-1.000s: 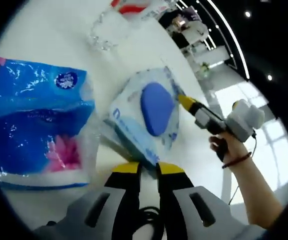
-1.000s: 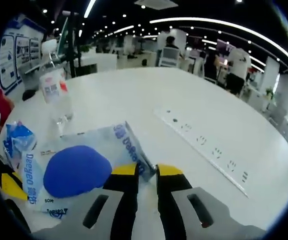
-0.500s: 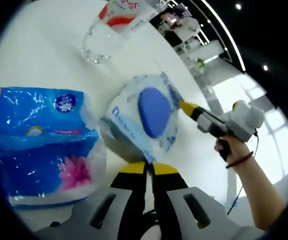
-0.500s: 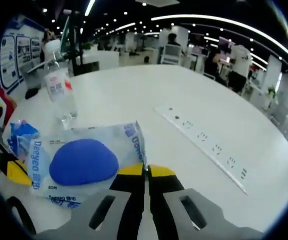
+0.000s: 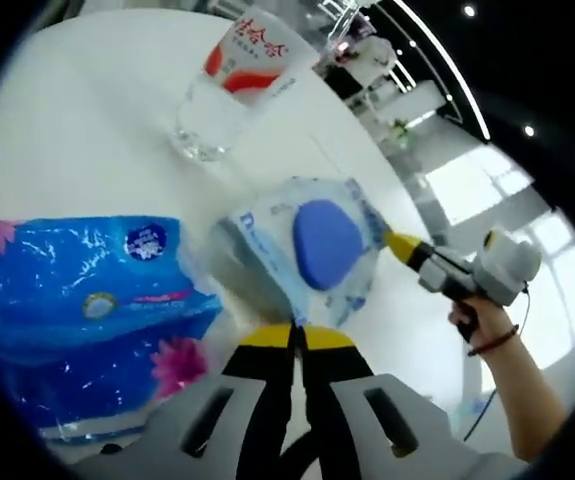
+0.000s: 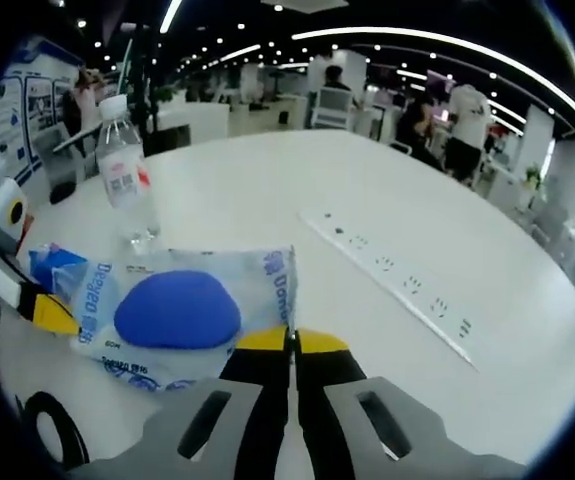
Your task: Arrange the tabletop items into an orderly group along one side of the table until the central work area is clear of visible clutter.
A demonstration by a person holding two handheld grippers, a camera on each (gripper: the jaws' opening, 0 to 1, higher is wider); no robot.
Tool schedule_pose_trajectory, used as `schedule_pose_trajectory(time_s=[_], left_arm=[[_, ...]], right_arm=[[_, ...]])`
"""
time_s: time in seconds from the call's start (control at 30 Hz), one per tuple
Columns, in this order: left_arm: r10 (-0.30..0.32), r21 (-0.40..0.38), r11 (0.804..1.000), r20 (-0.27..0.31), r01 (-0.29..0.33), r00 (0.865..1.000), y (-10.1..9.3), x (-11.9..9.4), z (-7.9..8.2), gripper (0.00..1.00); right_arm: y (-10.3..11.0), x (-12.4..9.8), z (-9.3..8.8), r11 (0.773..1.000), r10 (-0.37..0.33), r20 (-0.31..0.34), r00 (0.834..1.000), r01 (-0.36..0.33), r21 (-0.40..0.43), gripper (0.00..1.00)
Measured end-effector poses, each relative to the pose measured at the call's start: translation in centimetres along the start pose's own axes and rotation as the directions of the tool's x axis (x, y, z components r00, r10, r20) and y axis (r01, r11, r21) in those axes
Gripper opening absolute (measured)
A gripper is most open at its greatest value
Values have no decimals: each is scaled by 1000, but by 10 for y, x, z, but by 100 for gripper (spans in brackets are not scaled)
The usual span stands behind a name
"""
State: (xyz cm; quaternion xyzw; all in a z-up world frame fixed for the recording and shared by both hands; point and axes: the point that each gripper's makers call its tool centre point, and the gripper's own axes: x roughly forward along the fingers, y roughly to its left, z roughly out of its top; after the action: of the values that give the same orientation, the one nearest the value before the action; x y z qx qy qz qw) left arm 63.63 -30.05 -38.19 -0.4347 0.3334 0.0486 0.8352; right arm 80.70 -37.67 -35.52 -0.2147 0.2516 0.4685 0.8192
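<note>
Wipes pack on white counter, between tissue pack and bottle; clamped by left tongs and right tongs, both apart a second earlier.

So it's a big round white table, glossy top. A clear plastic water bottle with a red and white label stands upright on it. Just beside that lies a clear plastic wipes pack with a blue oval lid, though I can't tell if it's resting flat. Next to it sits a blue plastic tissue pack with pink flowers. A long white power strip lies well apart from those.
</note>
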Motion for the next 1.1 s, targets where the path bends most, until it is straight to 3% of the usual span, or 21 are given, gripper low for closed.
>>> schedule_pose_trajectory(time_s=[0.7, 1.1], left_arm=[[-80, -1, 997, 4, 80, 997, -20, -3, 16, 0], [-128, 126, 984, 11, 125, 992, -42, 3, 24, 0]], right_arm=[[-2, -82, -8, 990, -114, 44, 993, 109, 93, 1], [-8, -124, -9, 963, -228, 84, 970, 213, 166, 1]])
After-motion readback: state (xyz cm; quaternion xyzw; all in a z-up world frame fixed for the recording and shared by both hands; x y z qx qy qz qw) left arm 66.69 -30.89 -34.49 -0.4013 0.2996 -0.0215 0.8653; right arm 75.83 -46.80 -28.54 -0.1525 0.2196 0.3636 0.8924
